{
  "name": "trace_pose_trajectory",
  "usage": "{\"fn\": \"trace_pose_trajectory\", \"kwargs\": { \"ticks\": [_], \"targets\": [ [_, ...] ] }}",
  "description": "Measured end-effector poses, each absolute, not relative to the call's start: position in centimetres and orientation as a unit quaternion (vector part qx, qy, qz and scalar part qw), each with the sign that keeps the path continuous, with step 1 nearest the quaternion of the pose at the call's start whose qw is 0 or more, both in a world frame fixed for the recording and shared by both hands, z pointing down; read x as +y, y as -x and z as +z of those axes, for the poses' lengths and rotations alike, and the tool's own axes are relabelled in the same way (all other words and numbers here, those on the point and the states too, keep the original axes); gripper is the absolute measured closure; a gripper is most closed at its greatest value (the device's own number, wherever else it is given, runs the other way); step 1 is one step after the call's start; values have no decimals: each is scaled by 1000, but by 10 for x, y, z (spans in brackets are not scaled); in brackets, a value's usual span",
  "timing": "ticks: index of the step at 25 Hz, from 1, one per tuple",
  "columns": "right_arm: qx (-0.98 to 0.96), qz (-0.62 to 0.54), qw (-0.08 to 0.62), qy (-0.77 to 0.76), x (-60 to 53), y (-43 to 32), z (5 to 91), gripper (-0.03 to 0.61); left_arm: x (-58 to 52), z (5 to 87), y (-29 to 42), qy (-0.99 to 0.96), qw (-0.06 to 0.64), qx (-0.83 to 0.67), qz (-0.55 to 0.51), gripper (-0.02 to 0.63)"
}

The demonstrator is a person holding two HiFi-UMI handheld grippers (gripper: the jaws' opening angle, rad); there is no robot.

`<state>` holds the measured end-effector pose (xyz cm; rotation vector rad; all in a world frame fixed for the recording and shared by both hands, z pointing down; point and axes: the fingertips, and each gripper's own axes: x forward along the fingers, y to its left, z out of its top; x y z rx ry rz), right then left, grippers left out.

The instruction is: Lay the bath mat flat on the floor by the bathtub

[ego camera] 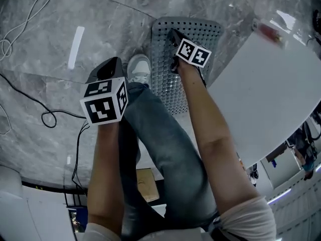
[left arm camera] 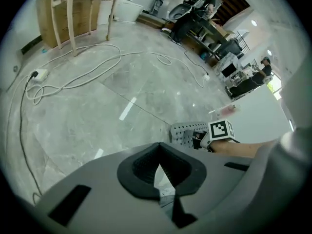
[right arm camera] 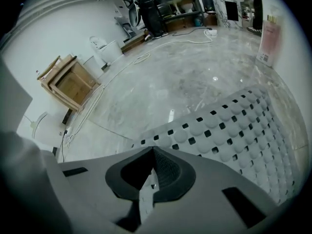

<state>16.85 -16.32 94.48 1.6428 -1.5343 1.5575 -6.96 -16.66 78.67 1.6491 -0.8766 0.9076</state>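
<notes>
The grey bath mat (ego camera: 188,59), studded and full of square holes, lies spread flat on the marble floor beside the white bathtub (ego camera: 271,94). My right gripper (ego camera: 172,33) is above the mat's left part, shut with nothing in it. In the right gripper view its jaws (right arm camera: 152,168) are closed, and the mat (right arm camera: 229,135) fills the floor just beyond them. My left gripper (ego camera: 113,62) hangs left of the mat over bare floor, also shut and empty. From the left gripper view, past the closed jaws (left arm camera: 158,167), the mat (left arm camera: 184,130) and the right gripper (left arm camera: 200,139) are visible.
The person's white shoe (ego camera: 139,68) stands at the mat's left edge. Black and white cables (ego camera: 30,99) run over the floor at left. A pink bottle (right arm camera: 270,35) stands on the tub rim. A wooden stool (right arm camera: 68,82) and shelves are far off.
</notes>
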Motion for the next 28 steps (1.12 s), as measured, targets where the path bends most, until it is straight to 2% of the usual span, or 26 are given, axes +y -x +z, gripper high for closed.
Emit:
{"fn": "trace_pose_trajectory", "kwargs": {
  "ticks": [5, 12, 19, 20, 21, 22, 23, 24, 26, 28],
  "targets": [
    [-558, 569, 239, -555, -167, -171, 978, 555, -186, 807, 71, -667, 532, -368, 370, 597],
    [-595, 572, 222, -519, -171, -174, 976, 555, -196, 815, 74, -654, 552, -368, 362, 597],
    [-575, 569, 248, -533, -165, -243, 976, 554, -195, 822, 63, -653, 560, -354, 366, 597],
    [-572, 567, 252, -537, -164, -254, 976, 528, -197, 822, 61, -655, 559, -354, 365, 597],
    [-567, 565, 254, -543, -163, -265, 975, 554, -198, 822, 60, -656, 557, -355, 364, 597],
    [-560, 565, 254, -550, -161, -275, 975, 552, -198, 824, 60, -656, 557, -355, 365, 598],
    [-553, 566, 252, -558, -159, -285, 975, 523, -197, 825, 59, -655, 559, -354, 366, 597],
    [-547, 566, 250, -564, -157, -294, 974, 552, -196, 827, 57, -653, 561, -352, 367, 597],
    [-540, 567, 246, -571, -155, -308, 975, 503, -197, 830, 54, -655, 561, -347, 368, 597],
    [-539, 568, 246, -571, -155, -315, 977, 548, -201, 832, 51, -660, 556, -343, 370, 597]
  ]
}}
